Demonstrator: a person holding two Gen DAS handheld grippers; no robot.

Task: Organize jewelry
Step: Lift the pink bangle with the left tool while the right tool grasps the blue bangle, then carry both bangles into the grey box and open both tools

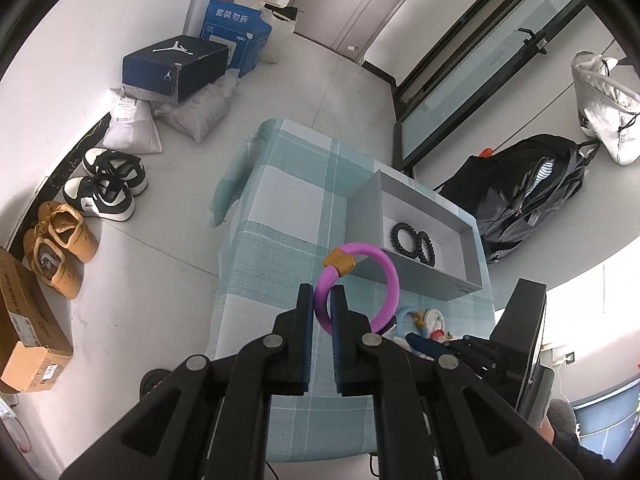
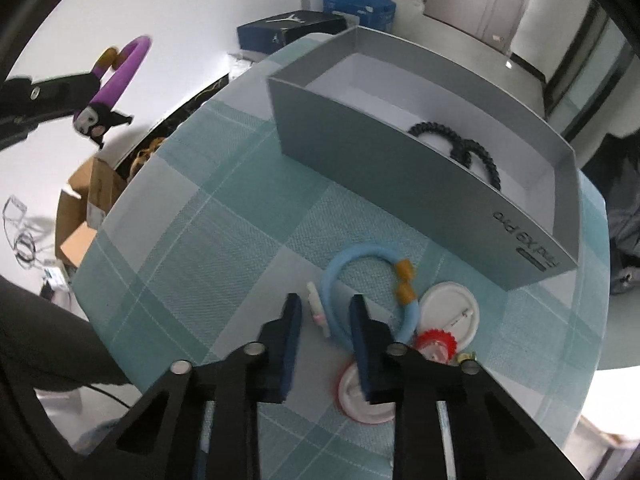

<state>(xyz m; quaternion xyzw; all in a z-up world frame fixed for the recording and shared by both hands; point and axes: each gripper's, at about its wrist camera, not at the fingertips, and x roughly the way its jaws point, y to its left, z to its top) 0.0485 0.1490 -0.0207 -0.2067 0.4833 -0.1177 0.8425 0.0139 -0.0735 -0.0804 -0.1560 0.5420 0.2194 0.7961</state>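
The left hand-held gripper [image 1: 322, 300] had matte black angular linkage arms, round silver pivot pins and flat dark blue finger pads [image 1: 306, 320]. The right hand-held gripper [image 2: 325, 310] matched; at 7 o'clock lay perhaps a dark sleeve.

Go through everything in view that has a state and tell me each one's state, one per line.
left gripper: shut on purple bracelet, held in the air
right gripper: open, straddling blue bracelet
grey box: open, two black hair ties inside
white badge: outside the box

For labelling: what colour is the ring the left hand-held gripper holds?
Purple ring with an orange-brown bead; clearest in the left wrist view.
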